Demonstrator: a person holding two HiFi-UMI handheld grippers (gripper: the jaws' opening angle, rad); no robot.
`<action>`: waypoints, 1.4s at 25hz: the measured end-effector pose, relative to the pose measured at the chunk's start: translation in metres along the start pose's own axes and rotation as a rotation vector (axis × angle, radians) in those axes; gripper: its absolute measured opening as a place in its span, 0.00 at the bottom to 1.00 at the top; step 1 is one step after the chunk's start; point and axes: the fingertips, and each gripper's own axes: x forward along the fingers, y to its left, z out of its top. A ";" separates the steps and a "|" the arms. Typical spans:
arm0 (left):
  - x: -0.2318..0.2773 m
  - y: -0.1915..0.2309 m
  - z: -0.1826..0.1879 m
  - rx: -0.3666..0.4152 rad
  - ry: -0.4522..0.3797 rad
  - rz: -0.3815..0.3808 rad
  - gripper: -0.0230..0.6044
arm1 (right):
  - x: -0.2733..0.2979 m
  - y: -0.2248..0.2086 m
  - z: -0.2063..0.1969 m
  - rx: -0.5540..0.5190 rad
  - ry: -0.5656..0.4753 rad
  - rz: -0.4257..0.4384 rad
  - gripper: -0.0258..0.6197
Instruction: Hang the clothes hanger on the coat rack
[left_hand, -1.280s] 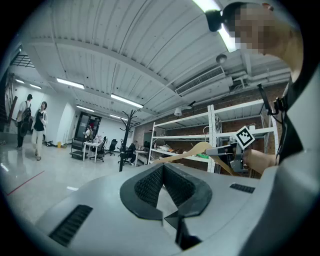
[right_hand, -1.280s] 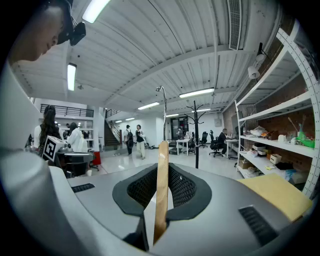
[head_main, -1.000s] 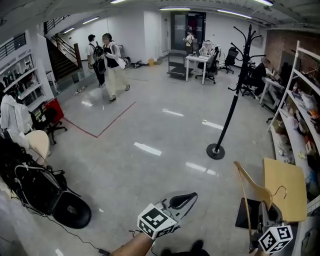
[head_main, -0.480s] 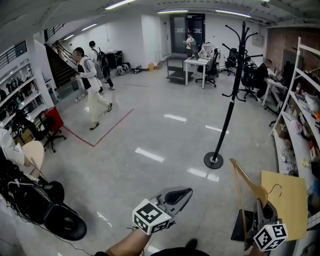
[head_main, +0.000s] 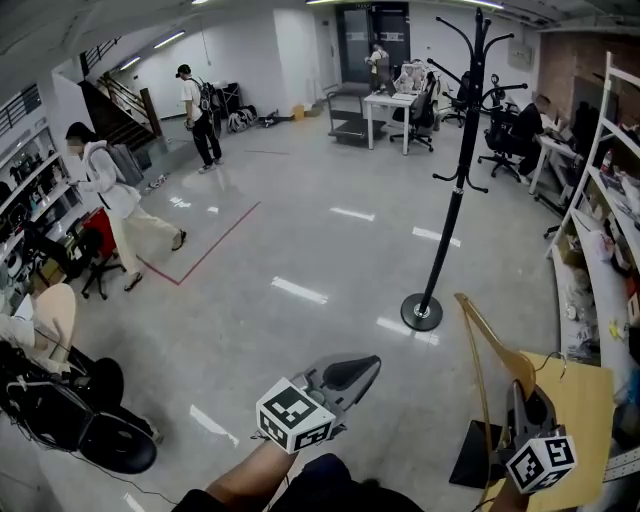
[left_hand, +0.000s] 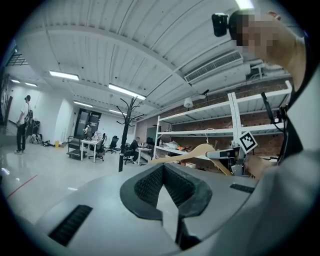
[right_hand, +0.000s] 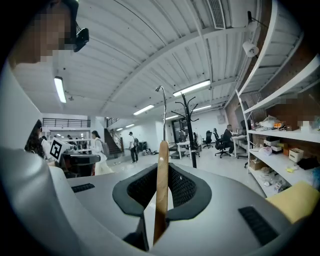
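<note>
A light wooden clothes hanger with a metal hook stands upright at the lower right of the head view, and my right gripper is shut on it. In the right gripper view the wooden hanger runs up between the jaws, its wire hook rising above. The tall black coat rack stands on a round base on the grey floor, ahead and a little left of the hanger, well apart from it. It also shows as the black coat rack far off. My left gripper is shut and holds nothing.
White metal shelving lines the right wall. A yellow-brown board lies beside my right gripper. A person walks at the left; another person stands farther back. Desks and office chairs fill the far end. Black bags sit lower left.
The view has moved closer to the coat rack, which now looms taller. The walking person has moved left and nearer. Both grippers keep their hold and stance.
</note>
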 end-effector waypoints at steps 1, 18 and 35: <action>0.006 0.007 -0.002 -0.008 0.000 0.008 0.04 | 0.009 -0.004 -0.003 0.006 0.006 0.003 0.12; 0.139 0.205 0.042 -0.047 -0.079 -0.078 0.04 | 0.212 -0.045 0.053 0.007 -0.029 -0.038 0.12; 0.379 0.296 0.098 0.028 -0.104 -0.108 0.04 | 0.420 -0.169 0.139 -0.059 -0.052 0.231 0.12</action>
